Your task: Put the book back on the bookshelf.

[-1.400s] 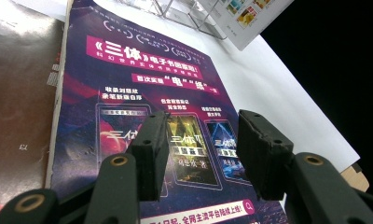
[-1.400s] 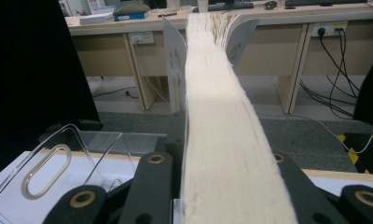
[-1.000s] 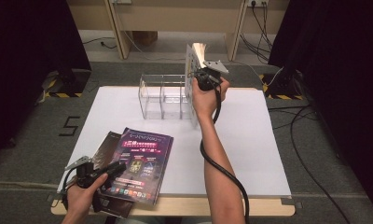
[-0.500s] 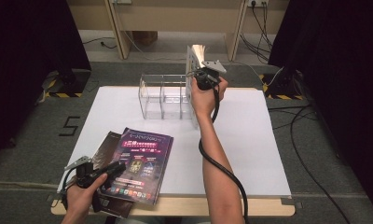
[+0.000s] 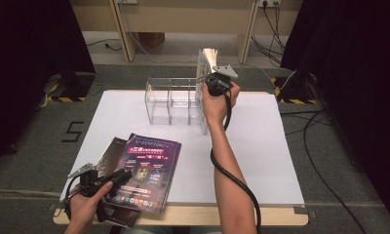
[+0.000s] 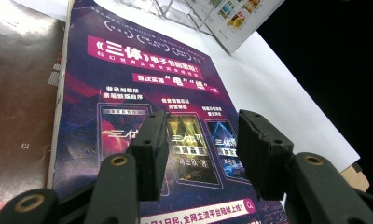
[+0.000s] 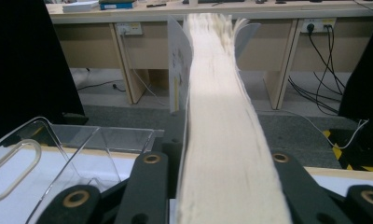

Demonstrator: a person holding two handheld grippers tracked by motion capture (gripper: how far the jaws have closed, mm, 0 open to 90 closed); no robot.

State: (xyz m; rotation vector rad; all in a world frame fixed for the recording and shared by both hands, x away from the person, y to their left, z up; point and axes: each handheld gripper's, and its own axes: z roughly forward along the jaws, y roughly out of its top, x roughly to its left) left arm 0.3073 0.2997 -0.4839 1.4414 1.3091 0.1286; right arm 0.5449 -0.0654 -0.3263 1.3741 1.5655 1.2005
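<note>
One book [image 5: 203, 87] stands between the right gripper [image 5: 213, 83]'s just-loosening jaws at the clear rack [image 5: 171, 100]; the purple magazine [image 5: 146, 168] waits under the left gripper [image 5: 116, 178]'s open, empty jaws.

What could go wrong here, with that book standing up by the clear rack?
The right gripper has just been loosening around the upright book, whose pages fan out at the top; it might tip or splay rather than settle in the clear rack. The left gripper hangs open above the purple magazine lying near the table's front edge.
</note>
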